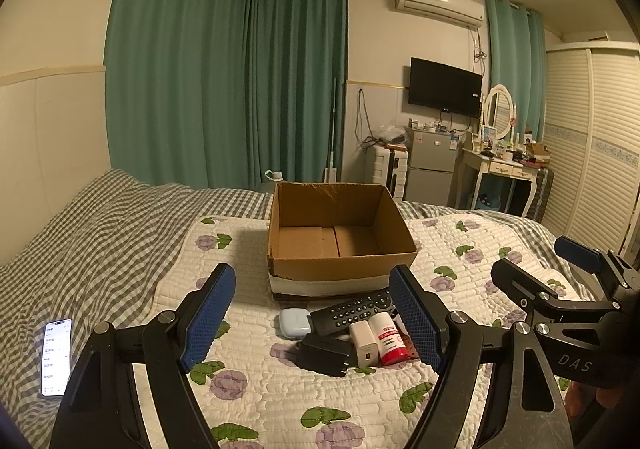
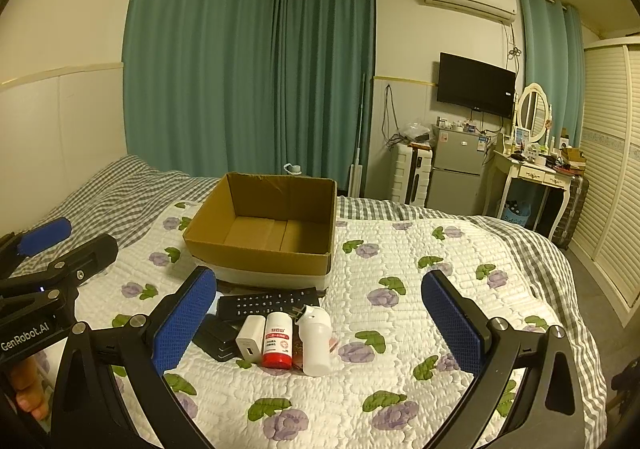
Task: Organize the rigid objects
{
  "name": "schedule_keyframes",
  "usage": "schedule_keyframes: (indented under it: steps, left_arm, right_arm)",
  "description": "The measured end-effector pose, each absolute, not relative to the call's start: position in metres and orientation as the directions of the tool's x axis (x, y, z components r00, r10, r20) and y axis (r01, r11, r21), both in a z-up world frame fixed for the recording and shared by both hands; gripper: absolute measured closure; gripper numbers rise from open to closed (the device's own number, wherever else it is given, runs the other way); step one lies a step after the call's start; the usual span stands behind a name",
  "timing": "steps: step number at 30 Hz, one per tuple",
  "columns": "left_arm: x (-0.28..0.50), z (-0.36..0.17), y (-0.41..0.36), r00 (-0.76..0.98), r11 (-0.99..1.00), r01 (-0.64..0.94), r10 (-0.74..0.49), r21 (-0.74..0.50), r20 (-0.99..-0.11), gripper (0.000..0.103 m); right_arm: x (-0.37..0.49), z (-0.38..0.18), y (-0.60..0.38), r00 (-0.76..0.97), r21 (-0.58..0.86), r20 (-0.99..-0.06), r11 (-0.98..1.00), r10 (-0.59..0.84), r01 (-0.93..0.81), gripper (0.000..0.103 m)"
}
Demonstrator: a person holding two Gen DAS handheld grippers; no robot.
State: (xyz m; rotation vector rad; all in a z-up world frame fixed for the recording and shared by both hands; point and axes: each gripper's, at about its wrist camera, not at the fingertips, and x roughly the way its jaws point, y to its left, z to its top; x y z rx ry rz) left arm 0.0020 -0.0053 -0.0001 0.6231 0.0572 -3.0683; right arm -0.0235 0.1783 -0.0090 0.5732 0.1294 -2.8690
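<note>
An open empty cardboard box (image 1: 340, 229) (image 2: 264, 221) stands on the bed. In front of it lies a cluster: a black remote (image 1: 352, 309) (image 2: 268, 301), a pale blue earbud case (image 1: 294, 323), a black power adapter (image 1: 324, 355) (image 2: 216, 337), a white charger (image 1: 364, 341) (image 2: 250, 337), a red-and-white bottle (image 1: 390, 339) (image 2: 277, 341) and a white bottle (image 2: 316, 345). My left gripper (image 1: 316, 317) is open and empty, above the cluster. My right gripper (image 2: 320, 329) is open and empty, over the cluster's right side; it also shows in the left wrist view (image 1: 544, 261).
A phone (image 1: 56, 357) with a lit screen lies on the checked blanket at the left. The flowered quilt (image 2: 400, 289) covers the bed. A fridge (image 2: 456, 173), dressing table (image 2: 532, 169) and wardrobe (image 2: 612, 169) stand beyond the bed.
</note>
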Motion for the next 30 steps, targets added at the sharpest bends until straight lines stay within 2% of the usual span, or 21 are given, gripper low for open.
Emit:
schedule_keyframes:
  steps: [30]
  left_arm:
    - [0.0024,0.0039,-0.0059,-0.920,-0.999,0.035,-0.023,-0.023,-0.391,0.021]
  right_arm:
    - [-0.0251,-0.0089,0.1770,-0.893,-0.033,-0.400,-0.971,-0.204,0.236,0.000]
